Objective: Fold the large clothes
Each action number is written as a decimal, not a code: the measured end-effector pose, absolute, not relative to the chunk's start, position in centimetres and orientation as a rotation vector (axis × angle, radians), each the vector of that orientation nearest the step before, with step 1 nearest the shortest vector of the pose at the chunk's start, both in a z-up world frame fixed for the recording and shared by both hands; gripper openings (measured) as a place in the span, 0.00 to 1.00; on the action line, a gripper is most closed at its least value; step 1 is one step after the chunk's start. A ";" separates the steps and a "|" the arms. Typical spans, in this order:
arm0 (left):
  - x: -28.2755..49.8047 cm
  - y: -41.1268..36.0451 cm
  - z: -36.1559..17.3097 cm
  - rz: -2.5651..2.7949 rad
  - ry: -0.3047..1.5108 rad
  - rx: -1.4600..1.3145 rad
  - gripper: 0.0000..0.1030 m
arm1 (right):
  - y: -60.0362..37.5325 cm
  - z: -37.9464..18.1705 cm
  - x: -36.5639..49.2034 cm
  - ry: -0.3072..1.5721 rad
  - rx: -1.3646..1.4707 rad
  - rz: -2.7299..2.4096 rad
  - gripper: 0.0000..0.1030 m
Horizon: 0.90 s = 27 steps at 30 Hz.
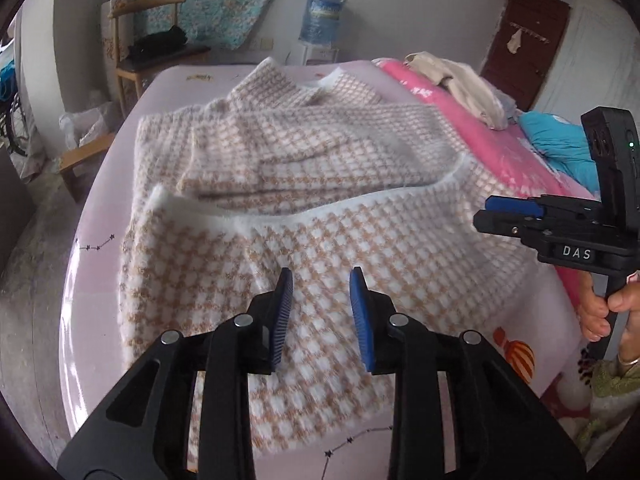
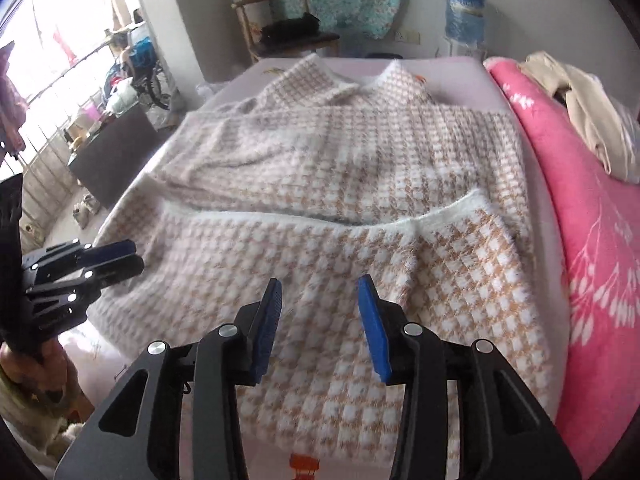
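Left tongs are hanging partly open over the near hem area of the sweater, nothing between the blue pads, not touching the knit. Sweater, beige-and-white houndstooth, is lying on the lilac bed sheet, lower part folded up so its white ribbed hem is running across the middle, collar at the far end. Right tongs are also hanging partly open, a bit wider, empty, above the folded lower part. Pink blanket is lying along the right side of the bed, beige clothes piled on it.
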<state>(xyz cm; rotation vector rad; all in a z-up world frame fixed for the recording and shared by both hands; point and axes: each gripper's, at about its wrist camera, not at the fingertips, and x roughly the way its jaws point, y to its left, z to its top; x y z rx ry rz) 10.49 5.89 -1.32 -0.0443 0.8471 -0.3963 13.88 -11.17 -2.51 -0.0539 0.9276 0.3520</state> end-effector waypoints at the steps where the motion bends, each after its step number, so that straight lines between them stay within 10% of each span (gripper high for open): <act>1: 9.7 5.7 -1.0 -0.425 0.835 -0.041 0.28 | -10.6 -2.7 12.9 0.933 -0.062 0.379 0.39; 27: 6.5 7.9 -6.3 -0.257 0.910 -0.074 0.36 | -9.9 -7.7 9.7 1.022 -0.057 0.310 0.40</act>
